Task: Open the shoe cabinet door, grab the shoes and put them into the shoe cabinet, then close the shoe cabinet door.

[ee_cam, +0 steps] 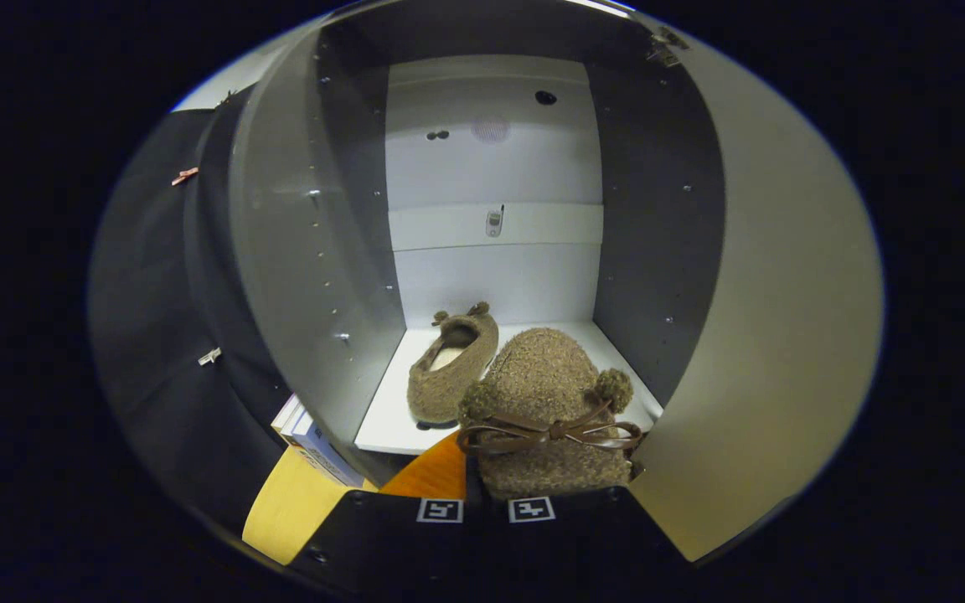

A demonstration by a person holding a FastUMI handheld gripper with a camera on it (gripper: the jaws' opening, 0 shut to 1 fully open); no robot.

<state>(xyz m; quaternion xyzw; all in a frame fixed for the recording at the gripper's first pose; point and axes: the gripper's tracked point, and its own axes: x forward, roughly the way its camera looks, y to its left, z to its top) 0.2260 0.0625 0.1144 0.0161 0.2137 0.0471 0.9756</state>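
Note:
The shoe cabinet stands open in front of me, and its door (pixel 784 335) is swung out to the right. One fuzzy brown slipper (pixel 451 364) lies on the cabinet's white floor (pixel 382 423), left of centre, toe pointing inward. A second matching slipper (pixel 545 394), with pompoms and a brown bow, hangs just ahead of my fingers at the cabinet's front edge, partly over the floor and to the right of the first. My gripper (pixel 485 502) is shut on its heel end. The slipper's sole is hidden.
The cabinet's grey left wall (pixel 298 251) and dark right wall (pixel 658 209) bound the opening. A white rail (pixel 495 226) crosses the back panel. A stack of books (pixel 307 435) lies outside by the left wall. Below them are yellow (pixel 290 502) and orange (pixel 432 477) surfaces.

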